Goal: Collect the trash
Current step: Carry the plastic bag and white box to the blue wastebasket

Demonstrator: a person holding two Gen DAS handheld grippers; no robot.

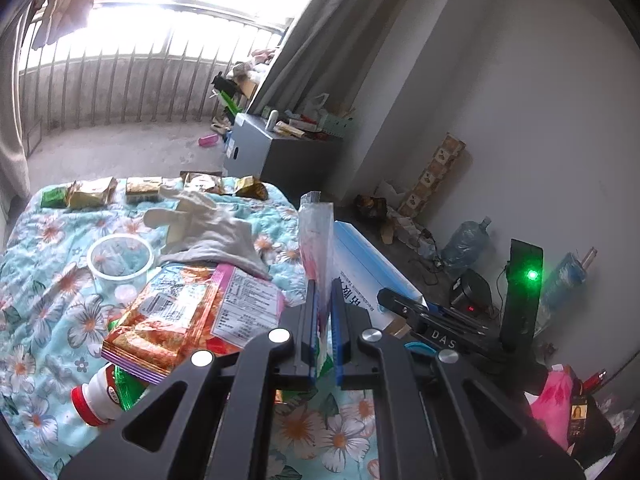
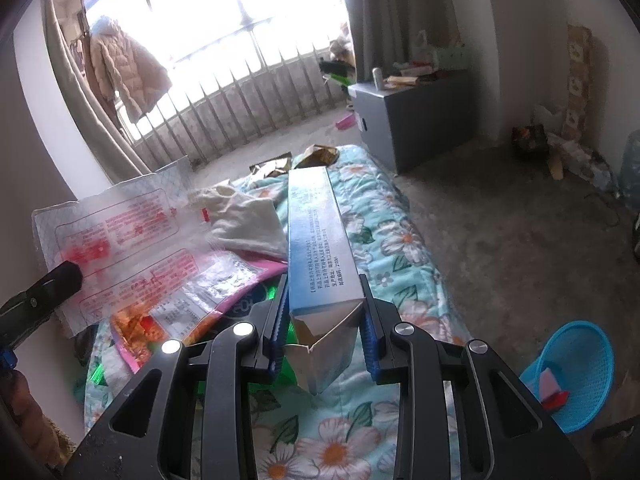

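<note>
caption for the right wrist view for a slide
Right hand-held gripper clamps a long blue-and-white carton above the floral bedspread.

"DAS" in white on the right gripper (image 1: 444, 338) body (other print too small).

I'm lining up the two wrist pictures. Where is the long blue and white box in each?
Left wrist: box right of centre, behind the left tongs.
Right wrist: box at centre, clamped in the right tongs.
Shared landmark: grey cabinet by the curtain.
</note>
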